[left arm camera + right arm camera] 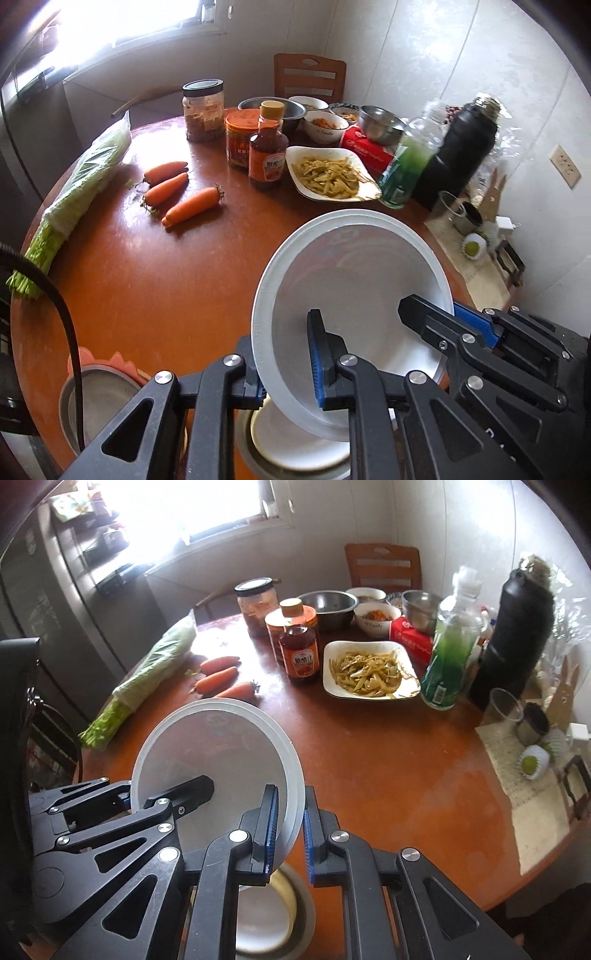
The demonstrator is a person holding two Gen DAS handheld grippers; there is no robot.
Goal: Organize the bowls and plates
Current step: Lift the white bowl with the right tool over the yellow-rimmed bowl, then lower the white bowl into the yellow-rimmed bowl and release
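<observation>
From the left wrist, the left gripper (pixel 286 354) is seen pinching the near-left rim of a white plate (pixel 351 280), one blue pad inside the dish and the other finger behind the rim, mostly hidden. The plate is held tilted above the table (pixel 155 288), its far edge toward 12 o'clock. At 3 o'clock the right gripper (pixel 448 317) is seen clamped on the opposite rim, its outer pad partly hidden by the plate. Below the plate, at 6 o'clock, a second white dish (pixel 295 439) in a metal bowl is largely covered by the gripper frame. At 8 o'clock another metal bowl (pixel 96 398) is crossed by a black cable and cut by the frame. Carrots (pixel 177 192) lie at 11 o'clock, greens (pixel 74 206) at 9 o'clock, both well apart from the plate. From the right wrist, the right gripper (pixel 290 830) is shown pressed on the plate's (pixel 214 746) right rim, the edge caught between both blue pads. The left gripper (pixel 136 797) at 9 o'clock grips the far rim; its outer finger is hidden behind the plate. The dish (pixel 258 919) beneath, at 6 o'clock, is blurred and partly blocked. A square plate of food (pixel 369 672) stands at 1 o'clock; bottle labels cannot be read.
</observation>
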